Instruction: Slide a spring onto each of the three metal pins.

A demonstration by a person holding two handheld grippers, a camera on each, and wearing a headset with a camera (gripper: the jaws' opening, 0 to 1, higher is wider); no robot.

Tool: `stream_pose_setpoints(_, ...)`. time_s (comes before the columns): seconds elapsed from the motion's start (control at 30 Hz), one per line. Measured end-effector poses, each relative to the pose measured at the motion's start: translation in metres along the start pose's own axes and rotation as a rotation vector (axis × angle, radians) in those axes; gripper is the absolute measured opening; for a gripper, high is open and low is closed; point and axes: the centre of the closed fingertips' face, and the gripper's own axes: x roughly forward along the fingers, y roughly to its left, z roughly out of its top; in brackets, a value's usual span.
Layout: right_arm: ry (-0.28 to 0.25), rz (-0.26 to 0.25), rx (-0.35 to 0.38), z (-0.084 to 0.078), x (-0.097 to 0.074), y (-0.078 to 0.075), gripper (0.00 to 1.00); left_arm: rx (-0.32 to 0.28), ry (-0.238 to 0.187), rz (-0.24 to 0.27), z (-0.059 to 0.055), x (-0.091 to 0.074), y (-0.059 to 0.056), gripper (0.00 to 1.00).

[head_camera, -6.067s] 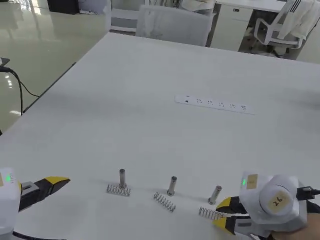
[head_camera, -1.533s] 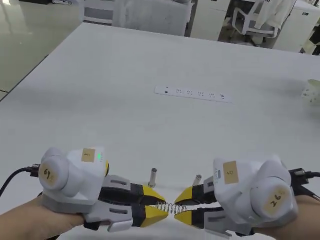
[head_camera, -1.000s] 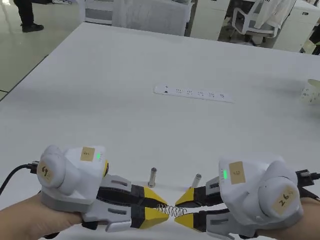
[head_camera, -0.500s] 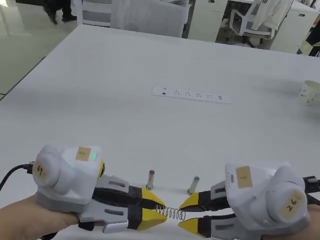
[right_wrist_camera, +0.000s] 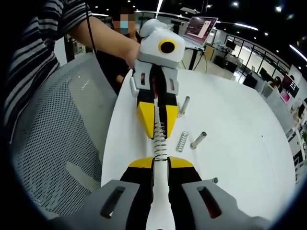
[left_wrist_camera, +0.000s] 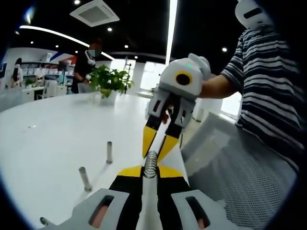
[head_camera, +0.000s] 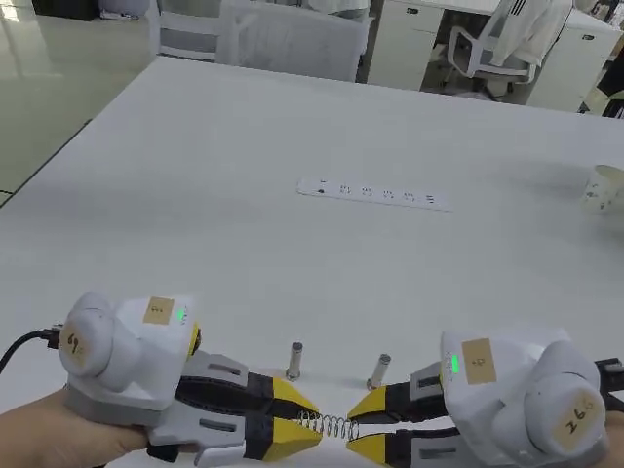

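A small steel spring [head_camera: 331, 425] hangs level between my two grippers, just above the table's near edge. My left gripper [head_camera: 310, 430] is shut on its left end and my right gripper [head_camera: 353, 432] on its right end. In the left gripper view the spring [left_wrist_camera: 151, 163] runs from my own jaws up to the right gripper [left_wrist_camera: 159, 145]. In the right gripper view the spring [right_wrist_camera: 159, 139] runs up to the left gripper [right_wrist_camera: 156, 119]. Two upright metal pins [head_camera: 294, 361] [head_camera: 379, 370] stand bare just behind the tips. Another loose spring [right_wrist_camera: 181, 141] lies beside a pin [right_wrist_camera: 198, 140].
A white power strip [head_camera: 370, 192] lies flat at mid-table. A paper cup [head_camera: 603, 187] stands at the far right. Office chairs [head_camera: 292, 44] line the far edge. A mesh chair seat [right_wrist_camera: 57, 143] sits below the table's near edge.
Six seconds ago the grippers were far apart and the springs lay by the pins. Now both hold one spring. Over the last second the tips drew slightly apart, showing more spring.
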Motion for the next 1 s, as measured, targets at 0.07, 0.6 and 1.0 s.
stream_pose_setpoints(0.07,0.001,-0.002,-0.009,0.0,-0.001,0.0,0.07,0.003,0.003,0.002,0.0,0.0,0.0,0.02)
stream_pose_setpoints(0.6,-0.027,0.004,-0.038,0.008,-0.007,0.004,0.07,0.008,0.017,0.004,-0.003,-0.001,-0.003,0.03)
stream_pose_setpoints(1.0,-0.097,0.016,-0.018,0.028,-0.012,0.003,0.08,0.039,0.059,0.01,-0.012,0.001,-0.002,0.02)
